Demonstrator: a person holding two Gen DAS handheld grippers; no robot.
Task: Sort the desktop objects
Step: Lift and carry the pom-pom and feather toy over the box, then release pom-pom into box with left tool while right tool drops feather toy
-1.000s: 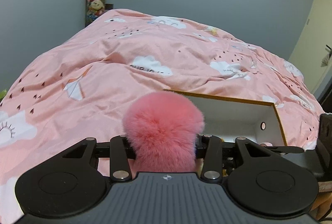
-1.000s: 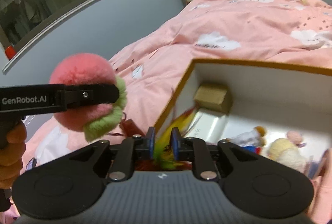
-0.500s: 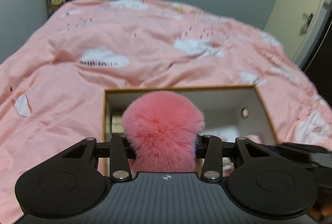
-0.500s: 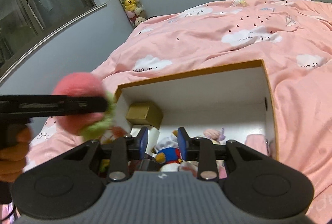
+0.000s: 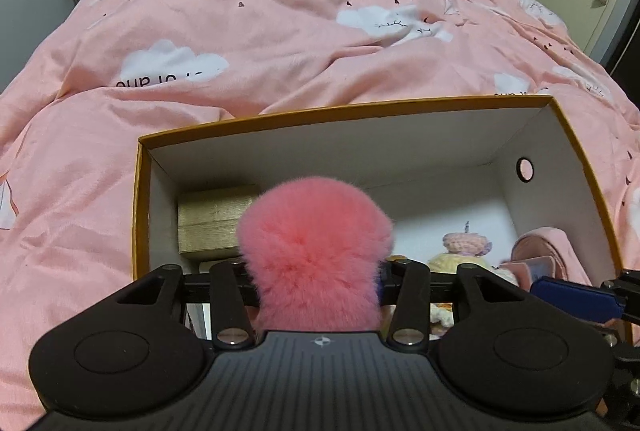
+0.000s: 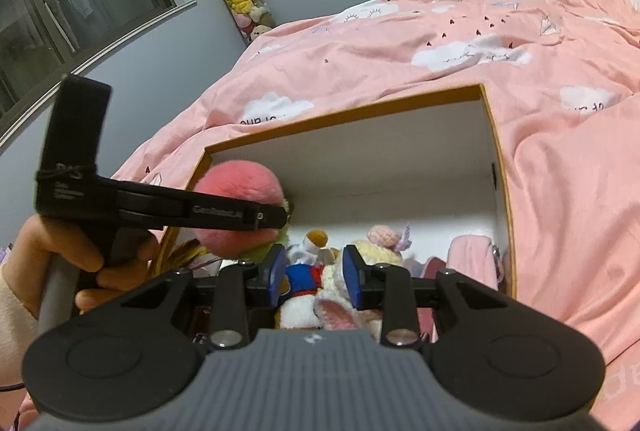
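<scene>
Left gripper (image 6: 280, 219) clamped on pompom (image 5: 316, 251) over box (image 5: 344, 147), jaws opening to drop it in; right gripper (image 6: 314, 275) apart, empty, above toys inside

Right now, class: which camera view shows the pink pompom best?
The right wrist view: the pink pompom shows from the side, its green part visible, between the left gripper fingers over the box. The left wrist view shows only pink fur.

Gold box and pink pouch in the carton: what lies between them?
Knitted plush toys lie there, by the pouch; the pompom hides the part next to the gold box. The left wrist view shows this.
</scene>
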